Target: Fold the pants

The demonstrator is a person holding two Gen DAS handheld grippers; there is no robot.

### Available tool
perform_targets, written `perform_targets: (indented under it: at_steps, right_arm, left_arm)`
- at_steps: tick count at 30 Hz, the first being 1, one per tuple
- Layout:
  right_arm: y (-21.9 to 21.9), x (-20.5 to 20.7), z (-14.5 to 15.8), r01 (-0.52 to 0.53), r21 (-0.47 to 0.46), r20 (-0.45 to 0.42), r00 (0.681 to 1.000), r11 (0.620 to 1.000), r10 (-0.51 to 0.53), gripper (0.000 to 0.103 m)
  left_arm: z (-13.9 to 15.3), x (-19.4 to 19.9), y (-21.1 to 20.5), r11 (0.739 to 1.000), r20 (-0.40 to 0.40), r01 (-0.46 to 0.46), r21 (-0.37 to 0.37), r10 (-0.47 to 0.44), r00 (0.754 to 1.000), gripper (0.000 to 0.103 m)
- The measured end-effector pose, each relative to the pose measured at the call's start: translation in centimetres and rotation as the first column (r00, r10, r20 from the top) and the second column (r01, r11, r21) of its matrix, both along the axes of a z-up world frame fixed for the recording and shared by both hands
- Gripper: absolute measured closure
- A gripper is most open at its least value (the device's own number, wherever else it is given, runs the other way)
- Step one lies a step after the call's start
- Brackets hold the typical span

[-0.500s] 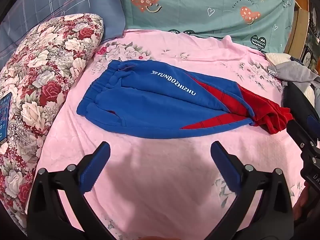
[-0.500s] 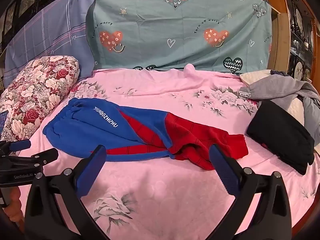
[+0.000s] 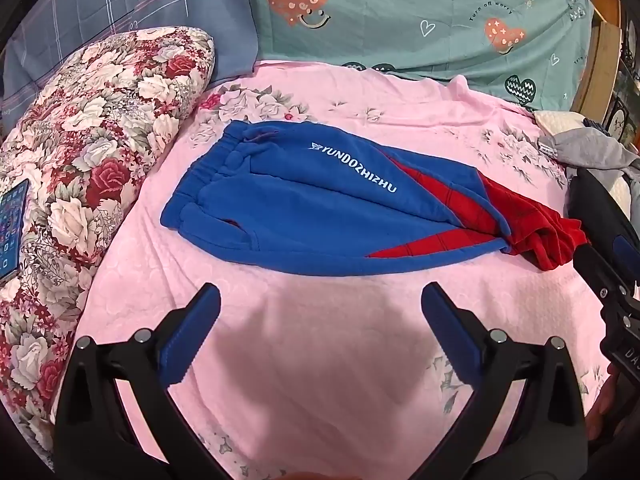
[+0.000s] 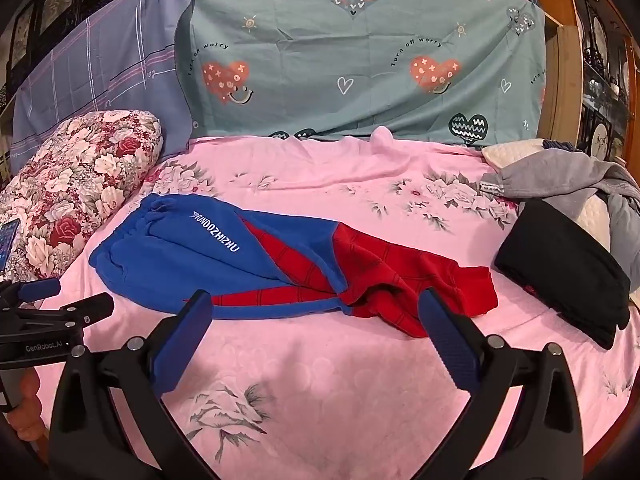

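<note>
Lying across the pink floral bedsheet (image 3: 360,360), waistband to the left by the floral bolster (image 3: 100,128), red legs trailing right: blue-and-red sweatpants (image 3: 304,216), lettered YUNDOZHIZHU. Seen fully only from the right wrist: red leg cuffs (image 4: 452,292), folded black garment (image 4: 560,276) at far right, grey hoodie (image 4: 568,180) behind it. Seen better from the left wrist: smartphone (image 3: 10,232) resting on the bolster. Spread wide and empty, left gripper (image 3: 320,316), hovering just near of the pants' blue hem, touching nothing. Likewise wide and empty, right gripper (image 4: 316,316), fingertips overlapping the lower hem and red legs in view, contact impossible to tell. Compared with half a second ago: right gripper nearer the pants; left essentially unchanged.
</note>
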State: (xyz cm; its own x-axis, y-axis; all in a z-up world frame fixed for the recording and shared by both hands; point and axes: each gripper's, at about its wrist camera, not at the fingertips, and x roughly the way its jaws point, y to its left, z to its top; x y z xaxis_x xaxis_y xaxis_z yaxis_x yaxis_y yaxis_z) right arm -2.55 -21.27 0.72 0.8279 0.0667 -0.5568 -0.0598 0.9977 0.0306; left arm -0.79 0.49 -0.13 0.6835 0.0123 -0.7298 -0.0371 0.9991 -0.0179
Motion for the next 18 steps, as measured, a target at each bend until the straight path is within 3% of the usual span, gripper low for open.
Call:
perform_targets:
  at_steps: [18]
  right_arm:
    - [0.06,0.33,-0.81,-0.003,0.006,-0.019,1.0,1.0,0.004,0.001]
  left_arm:
    - [-0.01,-0.02,-0.11,1.0,-0.003,-0.002,0.002,0.002,1.0,0.002]
